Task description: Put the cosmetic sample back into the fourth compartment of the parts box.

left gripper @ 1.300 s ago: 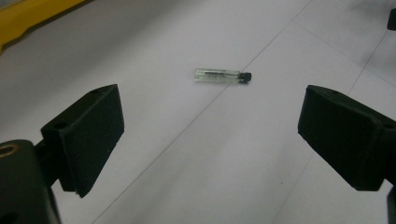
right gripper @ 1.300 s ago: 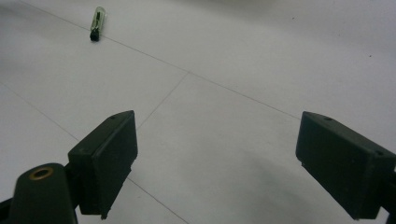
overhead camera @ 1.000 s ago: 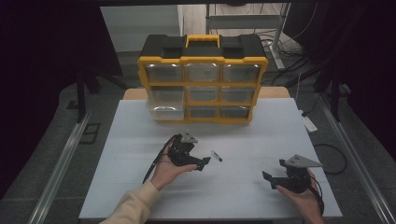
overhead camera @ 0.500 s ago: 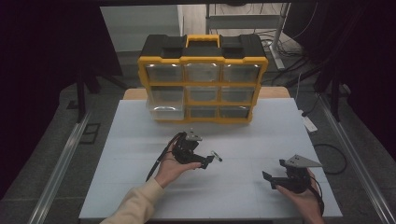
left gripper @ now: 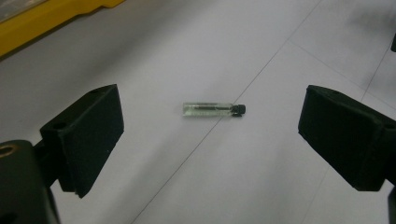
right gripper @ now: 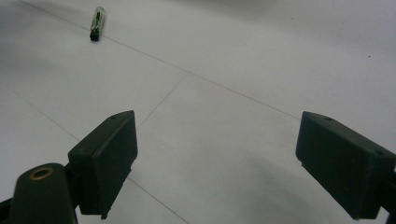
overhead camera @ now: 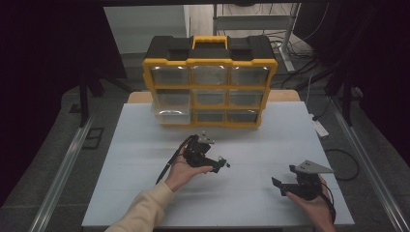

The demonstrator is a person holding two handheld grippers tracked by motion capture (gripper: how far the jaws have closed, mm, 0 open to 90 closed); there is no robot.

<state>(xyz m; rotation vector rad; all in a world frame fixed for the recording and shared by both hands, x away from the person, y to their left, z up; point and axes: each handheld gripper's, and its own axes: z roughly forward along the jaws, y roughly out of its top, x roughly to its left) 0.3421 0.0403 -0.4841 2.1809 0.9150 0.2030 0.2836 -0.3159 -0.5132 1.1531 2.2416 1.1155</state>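
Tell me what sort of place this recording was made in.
Most likely a lab or workshop bench set up for recording: a plain white table hemmed in by dark curtains, a yellow drawer organizer at its back, and loose cables on the floor behind. A small glass vial lies on the table.

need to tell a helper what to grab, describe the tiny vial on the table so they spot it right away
Start at the yellow and black drawer organizer at the far side of the white table. In front of it, between the open jaws of the left gripper, lies the vial: a small clear glass tube on its side with a black cap.
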